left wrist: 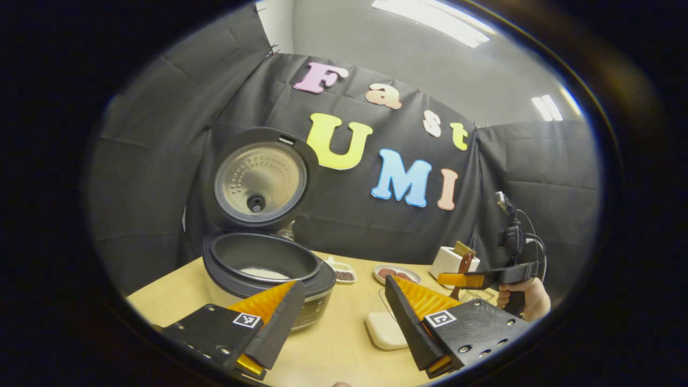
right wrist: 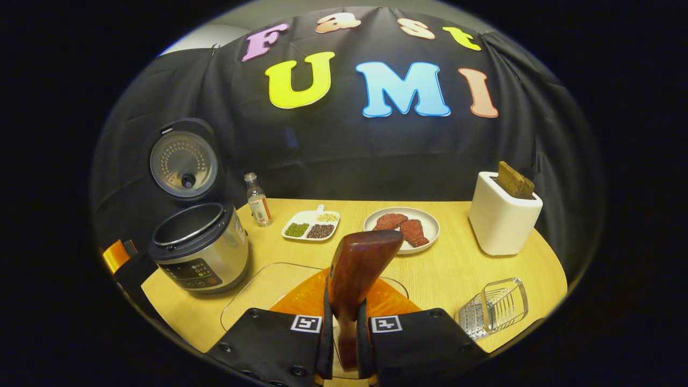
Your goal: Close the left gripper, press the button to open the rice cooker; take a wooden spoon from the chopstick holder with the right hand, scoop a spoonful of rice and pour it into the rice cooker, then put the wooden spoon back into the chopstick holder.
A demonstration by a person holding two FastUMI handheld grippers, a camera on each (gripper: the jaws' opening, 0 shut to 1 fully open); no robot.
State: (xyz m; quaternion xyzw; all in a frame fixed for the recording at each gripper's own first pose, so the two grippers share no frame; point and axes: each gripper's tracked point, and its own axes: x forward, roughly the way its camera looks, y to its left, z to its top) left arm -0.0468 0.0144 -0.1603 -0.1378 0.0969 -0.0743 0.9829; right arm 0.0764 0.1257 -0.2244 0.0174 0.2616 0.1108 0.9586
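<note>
Pinching a wooden spoon [right wrist: 359,269] between right gripper [right wrist: 344,330] fingers, above the table [right wrist: 457,274]. Left gripper [left wrist: 344,322] spread wide near the rice cooker [left wrist: 263,269], lid [left wrist: 260,180] up, rice inside.

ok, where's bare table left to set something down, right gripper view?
Free: the strip between the rice cooker and the divided dish, and the patch between the meat plate and the white holder. Crowded: the back row by the bottle, and front right by the wire rack.
</note>
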